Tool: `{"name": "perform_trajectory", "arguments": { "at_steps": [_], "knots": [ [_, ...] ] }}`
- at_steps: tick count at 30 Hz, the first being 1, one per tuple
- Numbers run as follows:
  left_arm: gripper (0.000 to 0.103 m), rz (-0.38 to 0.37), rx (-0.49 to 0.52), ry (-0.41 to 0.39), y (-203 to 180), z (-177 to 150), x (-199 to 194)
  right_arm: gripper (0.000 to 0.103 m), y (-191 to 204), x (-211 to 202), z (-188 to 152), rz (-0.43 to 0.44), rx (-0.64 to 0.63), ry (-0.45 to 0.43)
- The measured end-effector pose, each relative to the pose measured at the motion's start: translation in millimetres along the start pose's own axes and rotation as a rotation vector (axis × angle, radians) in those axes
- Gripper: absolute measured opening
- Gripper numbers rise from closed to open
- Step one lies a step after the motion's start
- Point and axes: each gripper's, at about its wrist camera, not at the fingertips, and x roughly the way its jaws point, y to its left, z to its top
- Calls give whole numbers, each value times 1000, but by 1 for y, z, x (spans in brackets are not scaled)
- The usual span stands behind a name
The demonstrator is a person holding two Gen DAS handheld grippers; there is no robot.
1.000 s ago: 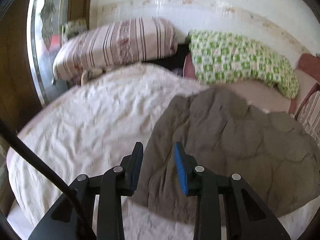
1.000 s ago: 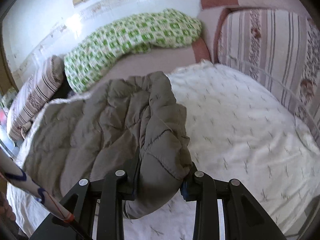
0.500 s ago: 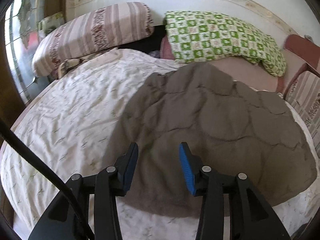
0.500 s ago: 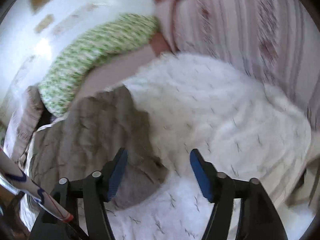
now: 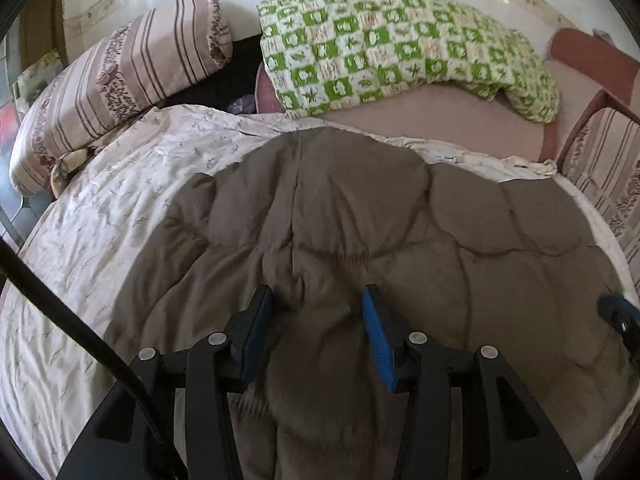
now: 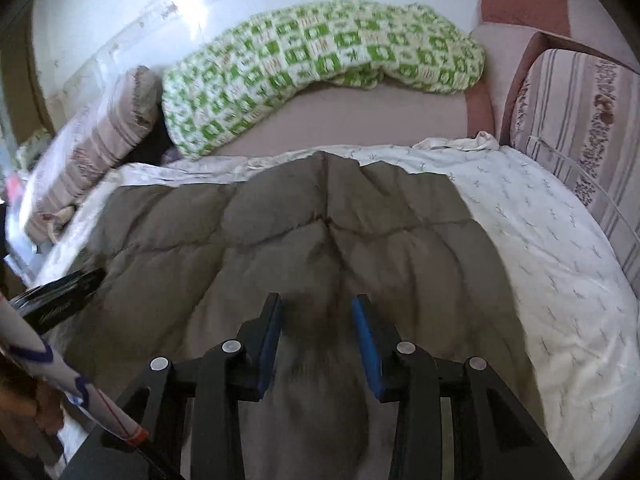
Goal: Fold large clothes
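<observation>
Both grippers — left gripper (image 5: 316,320) just widened, right gripper (image 6: 318,320) just narrowed — straddle puffy folds of the quilted brown jacket (image 5: 360,220), pads' contact unclear.

A bed (image 5: 80,240) with striped pillow (image 5: 120,80) and green-checked blanket (image 5: 380,48) meets a glossy white wall (image 6: 120,20).

Brown quilted jacket (image 5: 360,232) spread flat on white sheet (image 5: 100,208), puffy panels, centre seam running away, slightly rumpled.

Under both tongs lies a matt, quilted brown jacket (image 5: 360,240) of puffy cloth. Beyond it, crinkled white sheet (image 5: 120,200); farther, a green checked cloth blanket (image 5: 380,44) against glossy wall tiles (image 6: 120,32).
</observation>
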Motion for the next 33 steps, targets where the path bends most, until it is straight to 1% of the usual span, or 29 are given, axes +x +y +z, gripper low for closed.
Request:
{"name": "perform_trajectory", "arguments": {
  "at_steps": [1,3,6,8,10,13,16,22,26,30,32,33],
  "knots": [
    [50,4,1,1,0,2,6,40,0,10,5,-8,2,13],
    [53,-2,-9,5,1,5,17,40,-2,36,13,-18,26,37],
    [60,-17,-33,23,7,7,33,41,-8,68,17,-27,52,76],
    [62,-25,-43,30,9,9,43,41,-4,77,17,-48,27,78],
    [63,-20,-37,24,9,9,46,41,2,83,18,-74,2,73],
    [63,-12,-34,2,8,6,48,41,1,89,17,-71,-2,71],
    [64,5,-24,-9,5,5,48,41,2,90,16,-77,-5,68],
    [65,33,-20,-42,4,1,46,42,10,88,13,-126,-34,38],
    [68,35,-35,-55,7,-1,44,44,9,78,12,-127,-22,8],
    [70,40,-43,-64,8,-3,42,46,11,54,12,-145,-3,-58],
    [70,38,-46,-64,8,-3,42,52,20,39,12,-146,-24,-106],
    [70,38,-45,-64,8,-3,42,52,26,31,11,-137,-39,-131]
  ]
}}
